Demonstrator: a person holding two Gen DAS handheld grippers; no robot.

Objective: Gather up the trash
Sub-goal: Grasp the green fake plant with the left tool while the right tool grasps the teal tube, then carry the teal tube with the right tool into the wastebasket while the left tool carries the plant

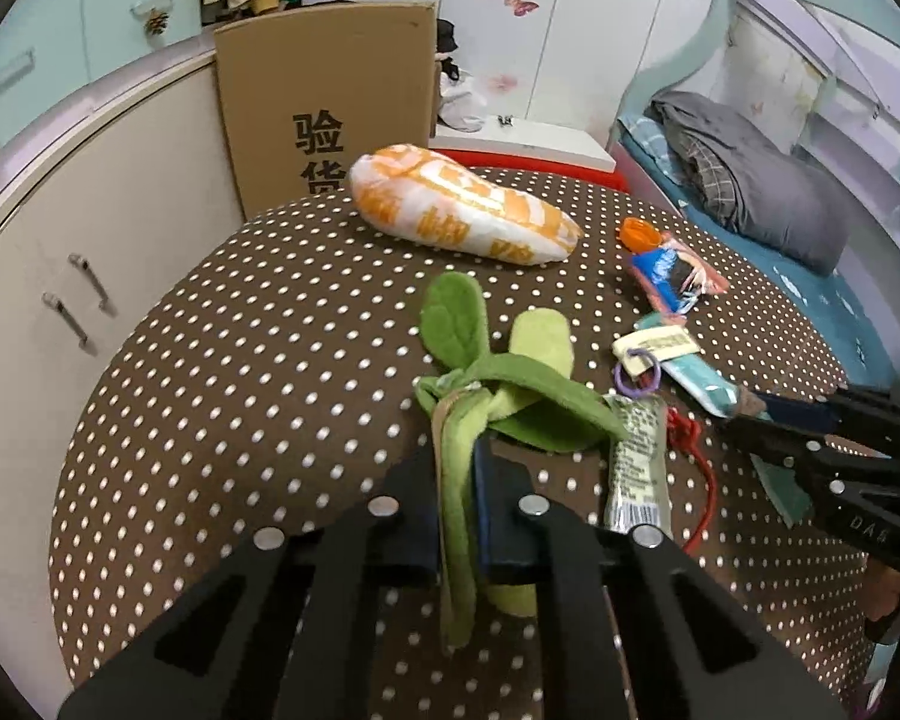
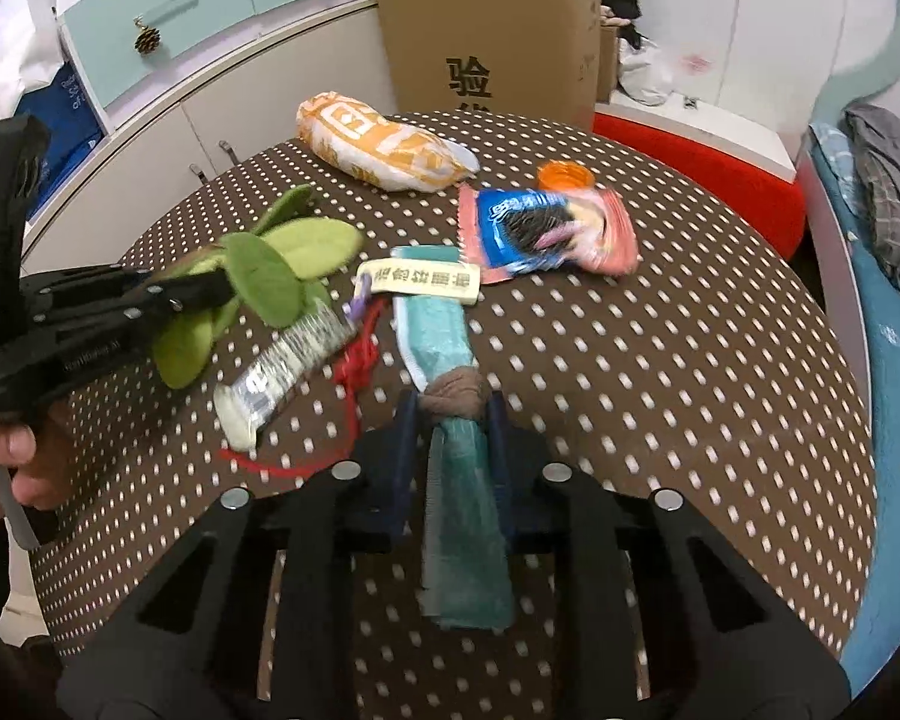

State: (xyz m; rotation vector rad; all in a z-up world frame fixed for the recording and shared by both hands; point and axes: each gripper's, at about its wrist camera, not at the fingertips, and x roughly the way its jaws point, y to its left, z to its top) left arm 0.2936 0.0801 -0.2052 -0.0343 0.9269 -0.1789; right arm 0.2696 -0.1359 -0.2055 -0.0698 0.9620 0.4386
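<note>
A green felt leaf toy (image 1: 480, 372) lies on the brown dotted tablecloth (image 1: 240, 390). My left gripper (image 1: 456, 456) is shut on its stem; it enters the right wrist view from the left (image 2: 216, 294). My right gripper (image 2: 453, 405) is shut on a teal packet (image 2: 432, 324) at its brown tied middle. It also shows at the right edge of the left wrist view (image 1: 750, 414). A cream tag (image 2: 420, 282) lies across the packet's far end. Loose nearby are a clear wrapper (image 2: 288, 366), red string (image 2: 357, 366), a cookie wrapper (image 2: 546, 231), an orange cap (image 2: 564, 175) and an orange-and-white bag (image 2: 384, 144).
A cardboard box (image 1: 330, 108) stands behind the table's far edge, beside a red-and-white stool (image 1: 540, 150). White cabinets (image 1: 60, 240) run along the left. A bed with a grey blanket (image 1: 750, 180) is on the right. A hand (image 2: 6, 450) holds the left gripper's handle.
</note>
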